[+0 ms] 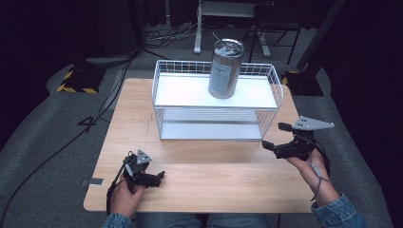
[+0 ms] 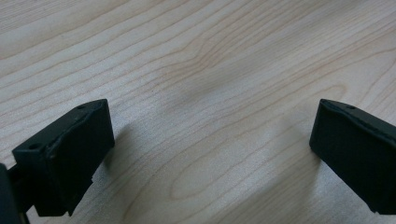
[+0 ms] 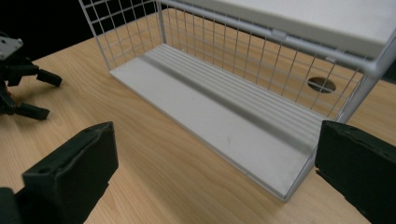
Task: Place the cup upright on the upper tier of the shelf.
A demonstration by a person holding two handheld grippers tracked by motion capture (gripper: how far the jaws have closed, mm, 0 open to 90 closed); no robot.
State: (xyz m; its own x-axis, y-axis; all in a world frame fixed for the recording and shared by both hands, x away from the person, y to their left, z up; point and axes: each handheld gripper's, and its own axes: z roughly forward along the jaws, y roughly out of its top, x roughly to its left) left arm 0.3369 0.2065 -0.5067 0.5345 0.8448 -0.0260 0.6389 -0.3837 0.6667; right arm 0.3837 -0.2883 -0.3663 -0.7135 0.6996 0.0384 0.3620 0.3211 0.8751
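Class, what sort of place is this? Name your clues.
Probably a recording studio or lab: dark curtains, floor cables, hazard-taped stand bases, and a lone wooden table holding a wire rack.

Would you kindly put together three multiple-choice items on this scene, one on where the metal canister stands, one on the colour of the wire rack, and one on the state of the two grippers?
1. Where does the metal canister stand?
A. On the top shelf of the wire rack
B. On the rack's bottom shelf
C. On the bare wooden table

2. What colour is the wire rack?
A. Black
B. White
C. Red

3. How are the left gripper and the right gripper set?
A. Both shut on the canister
B. Left open, right shut on the rack
C. Both open and holding nothing

Answers:
1. A, the high view shows the canister upright on the upper shelf.
2. B, its wires and shelves are white in the high and right gripper views.
3. C, each gripper view shows its jaws wide apart with nothing between them.
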